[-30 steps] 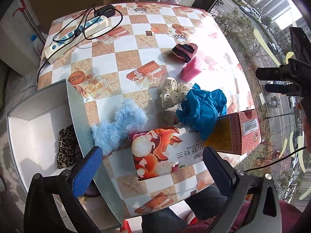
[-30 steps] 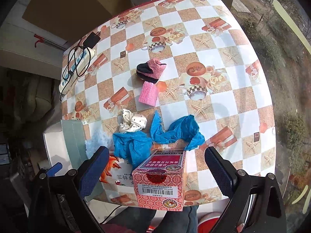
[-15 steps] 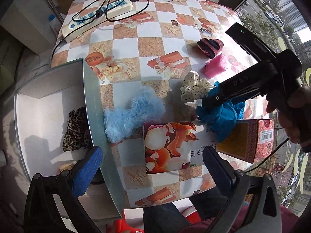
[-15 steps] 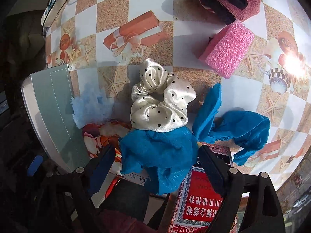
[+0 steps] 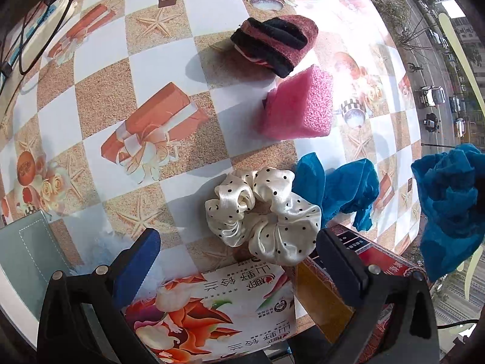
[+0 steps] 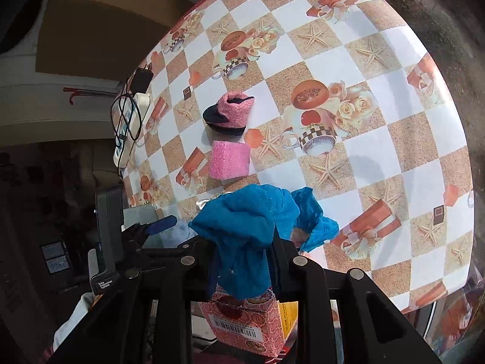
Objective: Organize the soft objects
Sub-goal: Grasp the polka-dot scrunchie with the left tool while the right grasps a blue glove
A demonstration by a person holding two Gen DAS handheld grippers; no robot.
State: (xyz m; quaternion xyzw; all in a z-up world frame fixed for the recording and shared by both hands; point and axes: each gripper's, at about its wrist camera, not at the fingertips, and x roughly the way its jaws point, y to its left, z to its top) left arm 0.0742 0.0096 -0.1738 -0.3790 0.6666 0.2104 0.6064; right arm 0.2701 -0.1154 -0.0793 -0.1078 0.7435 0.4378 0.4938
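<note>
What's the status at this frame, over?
Right tool just closed, shut on blue cloth. Left tool open above polka-dot scrunchie. Second blue cloth beside scrunchie; nothing blocking.

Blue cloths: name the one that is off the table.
The blue cloth pinched in the right gripper; the other cloth lies on the table.

on the table the sock lies behind the sponge; the scrunchie lies nearer, left of a cloth, behind two boxes.
</note>
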